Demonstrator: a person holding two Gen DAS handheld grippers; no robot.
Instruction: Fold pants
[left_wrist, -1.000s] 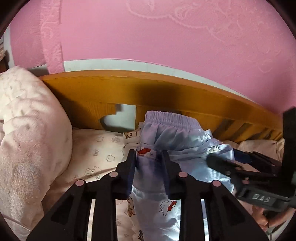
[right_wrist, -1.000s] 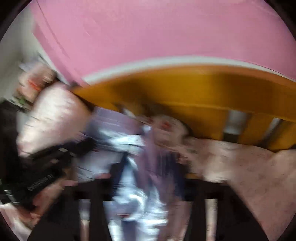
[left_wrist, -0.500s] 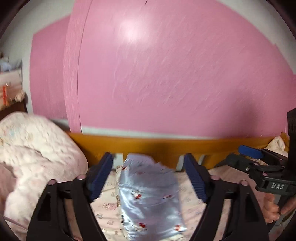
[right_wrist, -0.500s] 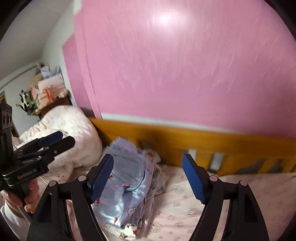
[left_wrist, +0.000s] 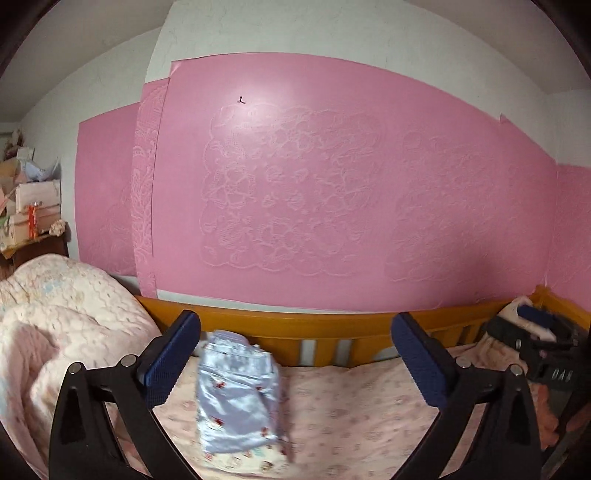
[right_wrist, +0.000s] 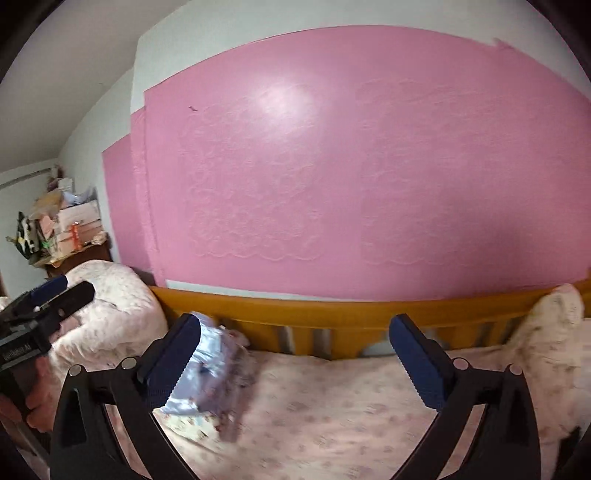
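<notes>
Two grippers hang above the bed, each with its jaws opening wide and nothing clamped between the blue pads. In the left wrist view the left gripper (left_wrist: 295, 363) frames the near part of the mattress, its black fingers rising from the bottom edge. In the right wrist view the right gripper (right_wrist: 295, 363) stands the same way, jaws opening and empty.

Just beyond the left gripper's fingers lie the pants (left_wrist: 238, 395), a folded bundle of shiny pale blue fabric with small red prints. They rest flat on the pink patterned bed sheet (left_wrist: 362, 406), nearer the left finger than the right, touching neither pad. The elastic waistband end points toward the far rail. From the right wrist view the pants (right_wrist: 210, 373) sit partly behind the left blue pad, blurred.

To the left of the pants bulges a quilted pale pink duvet (left_wrist: 62, 317). At the right edge of the left wrist view the right gripper shows as a dark shape with a hand beneath it. At the left edge of the right wrist view the left gripper appears, held by a hand (right_wrist: 31, 406).

Behind the pants runs the orange wooden bed rail (left_wrist: 314, 328) with slats. Farther still rises a pink embossed wall covering (left_wrist: 332, 184), and at far left boxes are stacked on a dark cabinet (left_wrist: 29, 210).
</notes>
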